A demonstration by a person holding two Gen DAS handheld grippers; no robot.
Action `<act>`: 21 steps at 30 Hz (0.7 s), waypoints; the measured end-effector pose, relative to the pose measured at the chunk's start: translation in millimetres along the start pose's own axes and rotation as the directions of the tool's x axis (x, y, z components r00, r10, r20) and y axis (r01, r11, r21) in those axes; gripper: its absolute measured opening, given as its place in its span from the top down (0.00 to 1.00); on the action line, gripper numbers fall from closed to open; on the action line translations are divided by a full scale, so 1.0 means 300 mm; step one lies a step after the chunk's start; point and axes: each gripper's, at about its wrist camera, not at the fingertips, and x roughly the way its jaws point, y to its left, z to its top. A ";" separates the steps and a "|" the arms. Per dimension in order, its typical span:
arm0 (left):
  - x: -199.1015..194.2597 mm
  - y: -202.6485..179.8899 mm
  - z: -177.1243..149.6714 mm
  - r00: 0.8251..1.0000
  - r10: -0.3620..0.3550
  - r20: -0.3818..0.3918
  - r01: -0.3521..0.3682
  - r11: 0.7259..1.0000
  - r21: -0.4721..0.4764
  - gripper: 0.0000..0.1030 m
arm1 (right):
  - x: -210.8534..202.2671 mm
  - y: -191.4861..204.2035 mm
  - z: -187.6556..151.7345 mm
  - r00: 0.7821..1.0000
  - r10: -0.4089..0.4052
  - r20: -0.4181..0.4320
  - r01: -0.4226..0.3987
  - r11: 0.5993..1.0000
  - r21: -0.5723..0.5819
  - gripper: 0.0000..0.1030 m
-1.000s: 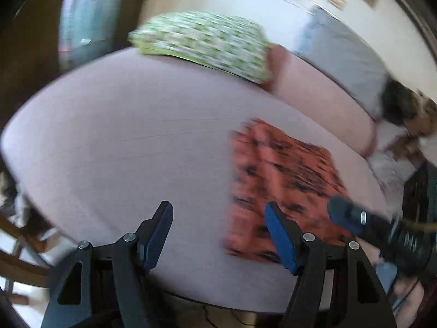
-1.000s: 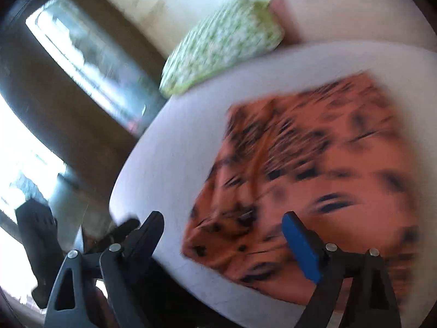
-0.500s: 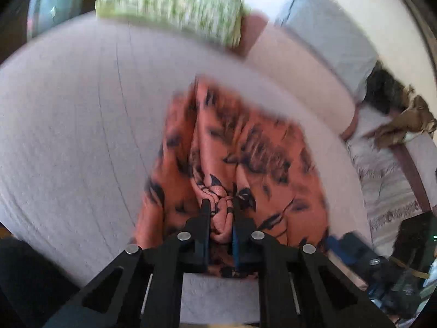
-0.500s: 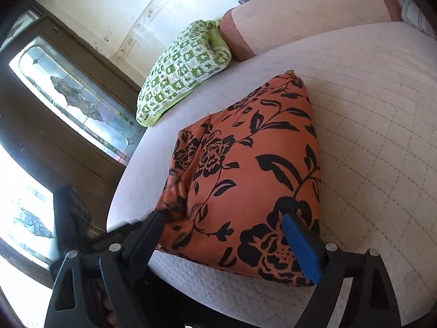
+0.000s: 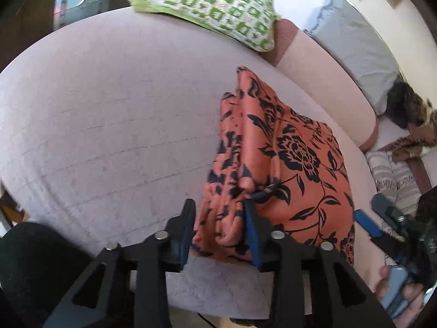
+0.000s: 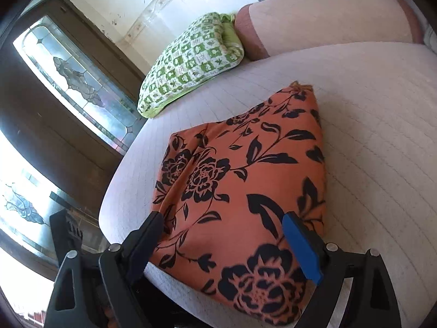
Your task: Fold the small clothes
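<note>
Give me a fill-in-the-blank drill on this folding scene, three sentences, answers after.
1. The orange cloth carries a black ____ print.
2. The checked pillow at the far edge of the bed is white and ____.
3. A bunched fold of the cloth sits between the ____ gripper jaws.

Answers: floral; green; left

We get bright daylight in both views, coming from the leaded glass door panels [image 6: 73,82] left of the right gripper [image 6: 232,243]; the lowest pane is blown out white. Heavy fisheye bending curves the bed cover [image 5: 114,104] and darkens the corners. The left wrist view is slightly soft, probably motion blur, on the green checked pillow [image 5: 210,2] far ahead. The orange floral cloth [image 6: 245,180] is sharp in the right view, with soft shadow under its near edge.
</note>
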 end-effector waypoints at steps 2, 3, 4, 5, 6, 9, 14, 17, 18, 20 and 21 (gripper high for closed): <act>-0.080 -0.013 0.017 0.996 0.027 0.080 -0.030 0.999 0.039 0.65 | 0.044 -0.034 -0.011 0.999 0.013 -0.037 -0.012 1.000 0.026 0.06; -0.121 -0.015 0.028 0.993 0.024 0.114 -0.030 0.998 0.057 0.65 | 0.049 -0.040 -0.017 0.999 0.017 -0.040 -0.016 0.999 0.034 0.06; -0.146 -0.038 0.048 0.990 0.004 0.144 -0.016 0.997 0.081 0.65 | 0.048 -0.044 -0.022 0.999 0.028 -0.030 -0.027 0.999 0.034 0.05; -0.161 -0.072 0.076 0.987 -0.025 0.161 0.006 0.993 0.117 0.65 | 0.044 -0.047 -0.023 0.999 0.036 -0.027 -0.035 0.999 0.037 0.05; -0.155 -0.096 0.091 0.986 -0.049 0.162 0.025 0.989 0.144 0.65 | 0.044 -0.050 -0.021 0.999 0.045 -0.028 -0.044 0.998 0.044 0.05; -0.056 -0.222 0.139 0.979 -0.161 0.121 0.121 0.950 0.289 0.65 | 0.040 -0.068 -0.016 0.996 0.080 -0.026 -0.078 0.993 0.084 0.05; 0.199 -0.173 0.154 0.999 0.029 -0.043 -0.013 0.938 0.347 0.86 | 0.029 -0.094 -0.028 0.991 0.132 -0.011 -0.130 0.985 0.110 0.05; 0.151 -0.149 0.179 1.000 0.011 -0.023 -0.003 0.955 0.297 0.85 | 0.031 -0.089 -0.033 0.987 0.154 -0.032 -0.151 0.983 0.102 0.05; 0.126 -0.177 0.187 1.000 0.008 -0.005 -0.006 0.949 0.314 0.83 | 0.031 -0.089 -0.034 0.988 0.151 -0.033 -0.148 0.985 0.093 0.05; 0.071 -0.248 0.206 0.998 -0.044 0.040 0.026 0.927 0.374 0.56 | 0.032 -0.095 -0.026 0.986 0.158 -0.047 -0.153 0.984 0.095 0.05; 0.049 -0.289 0.223 0.995 -0.086 0.057 0.056 0.913 0.404 0.46 | 0.030 -0.098 -0.020 0.985 0.166 -0.056 -0.160 0.982 0.098 0.05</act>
